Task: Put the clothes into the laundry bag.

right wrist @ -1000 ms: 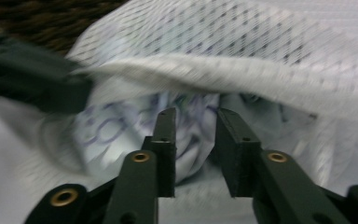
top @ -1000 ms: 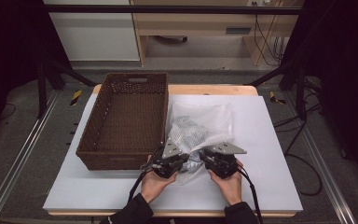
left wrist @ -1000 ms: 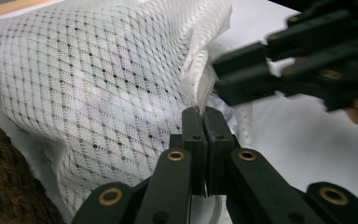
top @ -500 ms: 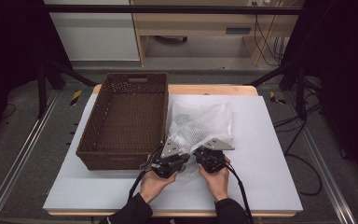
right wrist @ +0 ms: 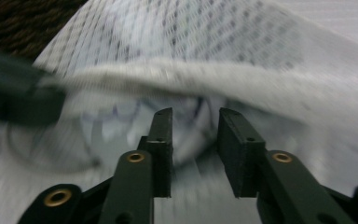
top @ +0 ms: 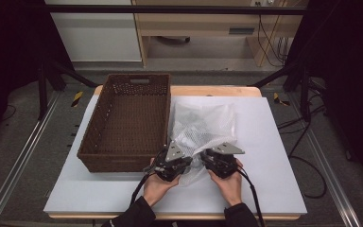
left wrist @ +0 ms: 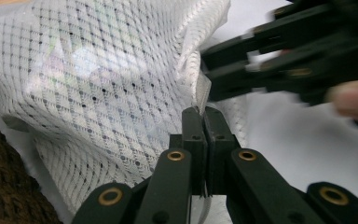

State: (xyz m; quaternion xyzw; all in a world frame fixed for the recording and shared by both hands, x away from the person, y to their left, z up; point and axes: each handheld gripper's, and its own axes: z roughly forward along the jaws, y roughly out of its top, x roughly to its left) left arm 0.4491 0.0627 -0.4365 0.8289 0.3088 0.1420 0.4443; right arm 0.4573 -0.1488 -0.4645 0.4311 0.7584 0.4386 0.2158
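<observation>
Mesh bag [top: 202, 126], white and see-through, lies on the white table top [top: 269, 156] just right of the brown wicker basket [top: 127, 123], its near end bunched up between the two grippers. In the high view the left gripper [top: 176, 158] and the right gripper [top: 216, 156] sit side by side at that near end, each in a hand that comes in from the bottom edge.

In the left gripper view the left gripper [left wrist: 200, 114] has its jaws clenched on a thin fold at the bag's edge; the fabric [left wrist: 98, 88] spreads up and to the left of the tips, and a strip of it hangs out below the pads. The right gripper [left wrist: 242, 65] shows farther off at the upper right of that view, blurred, close to the same edge, with the basket's weave at the lower left corner.

In the right gripper view the right gripper [right wrist: 195, 121] has its jaws parted, having just been opening, with a clear gap between the pads. The bag's rim [right wrist: 191, 79] runs as a pale band just above and beyond the tips, blurred, and nothing is pinched between them; mesh lies beyond and beneath the gap
</observation>
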